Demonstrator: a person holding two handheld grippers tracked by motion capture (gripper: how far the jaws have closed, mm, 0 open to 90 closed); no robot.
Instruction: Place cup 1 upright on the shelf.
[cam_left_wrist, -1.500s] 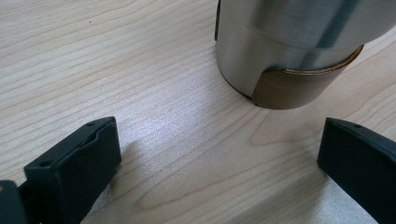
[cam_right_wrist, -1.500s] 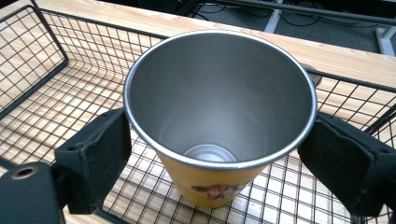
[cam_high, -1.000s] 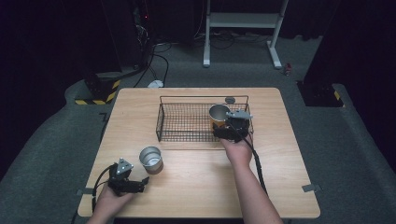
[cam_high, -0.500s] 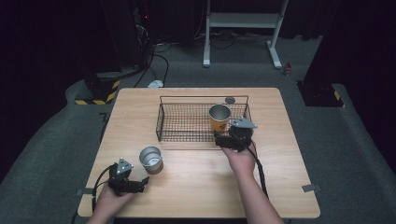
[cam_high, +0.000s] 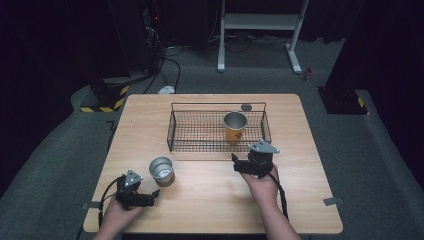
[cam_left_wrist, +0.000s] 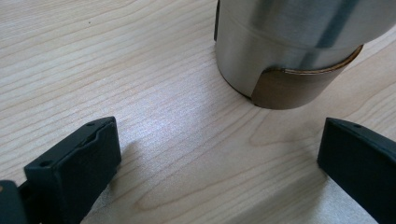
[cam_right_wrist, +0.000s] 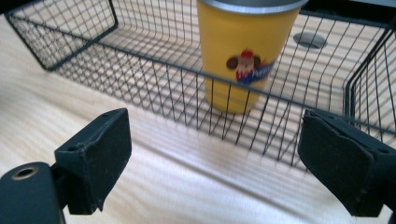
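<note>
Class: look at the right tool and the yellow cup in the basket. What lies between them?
The near wire wall of the basket stands between the right tool and the yellow cup, with a strip of bare table before it; the right gripper view shows this.

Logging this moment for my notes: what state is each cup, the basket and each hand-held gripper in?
Yellow cup: upright inside the basket, free.
Steel cup: upright on the table, outside the basket.
Wire basket: holds the yellow cup.
Left hand-held gripper: open, empty.
Right hand-held gripper: open, empty.

Yellow cup (cam_right_wrist: 243, 51) with cartoon print, black wire basket (cam_high: 190, 131), silver steel cup (cam_left_wrist: 289, 42), pale wood-grain table (cam_high: 210, 200)
</note>
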